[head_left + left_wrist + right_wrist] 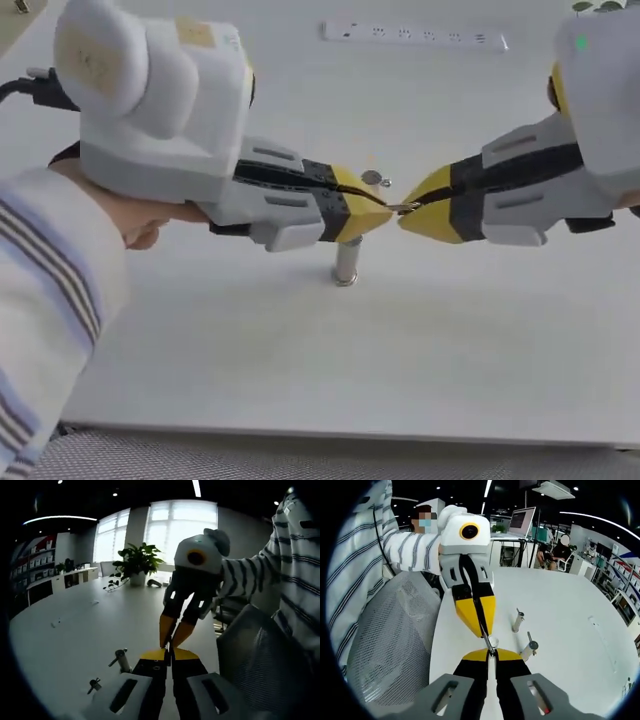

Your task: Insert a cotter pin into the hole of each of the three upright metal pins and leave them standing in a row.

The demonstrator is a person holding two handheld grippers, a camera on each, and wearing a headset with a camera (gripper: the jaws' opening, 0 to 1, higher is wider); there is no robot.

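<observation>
My left gripper point(388, 208) comes in from the left and my right gripper point(406, 212) from the right, tip to tip above the white table point(300, 370). Both are shut on a thin cotter pin point(399, 208) that bridges the tips; it also shows as a wire with a loop point(493, 641). One upright metal pin point(347, 264) stands just below the left gripper's tip. Behind it stands another metal pin point(374, 181) with a cotter pin through its top. Two upright pins point(121, 659) point(94, 684) show in the left gripper view and two point(518, 621) point(530, 648) in the right gripper view.
A white power strip point(415, 35) lies at the far side of the table. The table's front edge point(330, 438) runs close to the person, whose striped sleeve point(45, 290) is at the left. A mesh chair point(395, 645) stands beside the table.
</observation>
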